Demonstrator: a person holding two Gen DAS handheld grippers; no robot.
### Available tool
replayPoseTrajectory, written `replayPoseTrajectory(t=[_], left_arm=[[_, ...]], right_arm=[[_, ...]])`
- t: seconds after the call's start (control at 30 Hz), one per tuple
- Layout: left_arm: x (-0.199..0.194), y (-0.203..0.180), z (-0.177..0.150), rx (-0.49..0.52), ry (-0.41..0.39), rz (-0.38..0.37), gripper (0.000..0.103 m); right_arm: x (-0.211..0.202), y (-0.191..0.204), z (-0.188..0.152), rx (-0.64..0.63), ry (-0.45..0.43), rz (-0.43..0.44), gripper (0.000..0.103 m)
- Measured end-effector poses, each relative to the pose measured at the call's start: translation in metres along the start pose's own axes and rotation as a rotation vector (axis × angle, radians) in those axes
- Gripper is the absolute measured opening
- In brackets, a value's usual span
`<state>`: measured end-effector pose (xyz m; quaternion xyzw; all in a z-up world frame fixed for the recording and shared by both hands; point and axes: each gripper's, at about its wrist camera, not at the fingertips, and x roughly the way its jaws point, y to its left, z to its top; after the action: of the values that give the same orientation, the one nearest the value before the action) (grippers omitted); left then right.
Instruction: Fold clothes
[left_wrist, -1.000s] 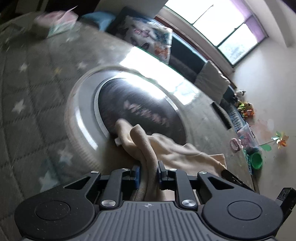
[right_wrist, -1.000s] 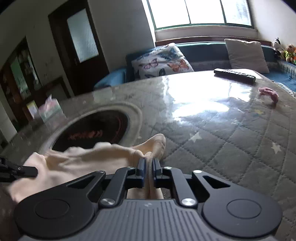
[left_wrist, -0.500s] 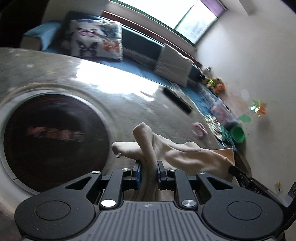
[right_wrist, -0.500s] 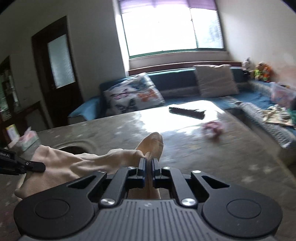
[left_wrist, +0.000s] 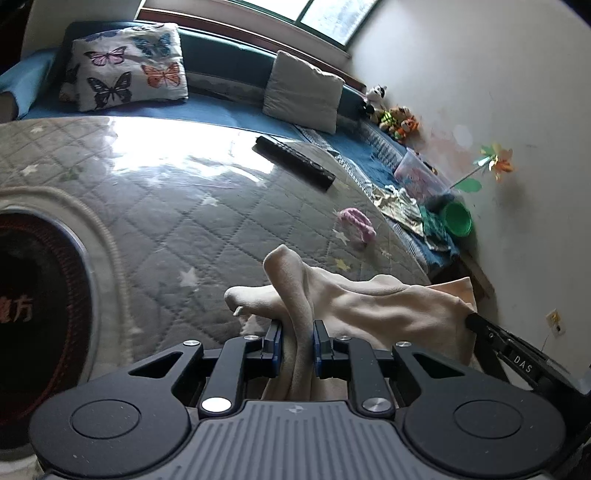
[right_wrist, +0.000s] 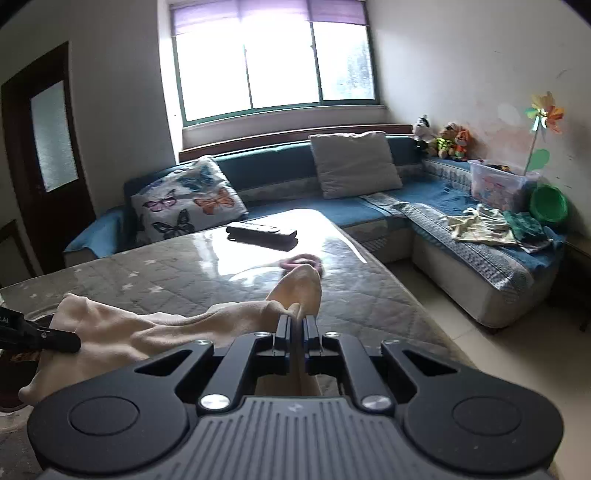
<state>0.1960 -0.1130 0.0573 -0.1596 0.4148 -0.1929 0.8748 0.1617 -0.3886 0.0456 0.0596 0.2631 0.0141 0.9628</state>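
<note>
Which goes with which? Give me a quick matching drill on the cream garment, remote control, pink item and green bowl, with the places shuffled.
Things:
1. cream garment
2. remote control
3. pink item
4. green bowl

Places:
A. sofa end, near the wall
B. table, between remote and garment
C. table's far part, near the sofa
D. pinched in the left gripper and the right gripper

Pairs: 1-D, 2-C, 3-B, 4-A

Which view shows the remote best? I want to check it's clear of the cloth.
The right wrist view: the remote lies whole and level on the table, well beyond the cloth. The left wrist view shows it too, but skewed.
</note>
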Motion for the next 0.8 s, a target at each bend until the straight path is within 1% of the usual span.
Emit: replayPoseTrajectory(t=[0.07, 0.13, 0.17, 0.2, 0.23, 0.33, 0.43, 0.63, 0.73, 0.8], left_arm=[[0.009, -0.001, 0.000, 0.003, 0.014, 0.013, 0.019], [0.014, 0.000, -0.002, 0.007, 0.030, 0.030, 0.023], [0.015, 0.001, -0.003, 0.011, 0.032, 0.042, 0.024], [0.016, 0.002, -0.003, 0.017, 0.032, 0.054, 0.028], [0.015, 0.004, -0.004, 0.022, 0.028, 0.065, 0.030], [0.012, 0.008, -0.003, 0.028, 0.013, 0.082, 0.031], [0.007, 0.008, -0.002, 0.042, -0.008, 0.093, 0.031], [0.004, 0.000, -0.004, 0.091, -0.032, 0.099, 0.029], [0.006, 0.000, -0.001, 0.092, -0.029, 0.076, 0.028], [0.009, -0.001, 0.001, 0.097, -0.029, 0.068, 0.028]], right_arm=[[0.006, -0.007, -0.001, 0.012, 0.013, -0.011, 0.006], [0.015, -0.014, -0.005, 0.026, 0.033, -0.032, 0.006], [0.017, -0.016, -0.006, 0.028, 0.035, -0.044, 0.010], [0.020, -0.020, -0.009, 0.032, 0.044, -0.058, 0.010], [0.021, -0.022, -0.010, 0.040, 0.045, -0.063, 0.010], [0.021, -0.022, -0.014, 0.026, 0.049, -0.059, 0.010], [0.021, -0.015, -0.017, 0.001, 0.061, -0.019, 0.010], [0.031, 0.020, -0.018, -0.061, 0.107, 0.099, 0.010], [0.044, 0.038, -0.017, -0.084, 0.129, 0.136, 0.010], [0.055, 0.045, -0.015, -0.073, 0.144, 0.150, 0.010]])
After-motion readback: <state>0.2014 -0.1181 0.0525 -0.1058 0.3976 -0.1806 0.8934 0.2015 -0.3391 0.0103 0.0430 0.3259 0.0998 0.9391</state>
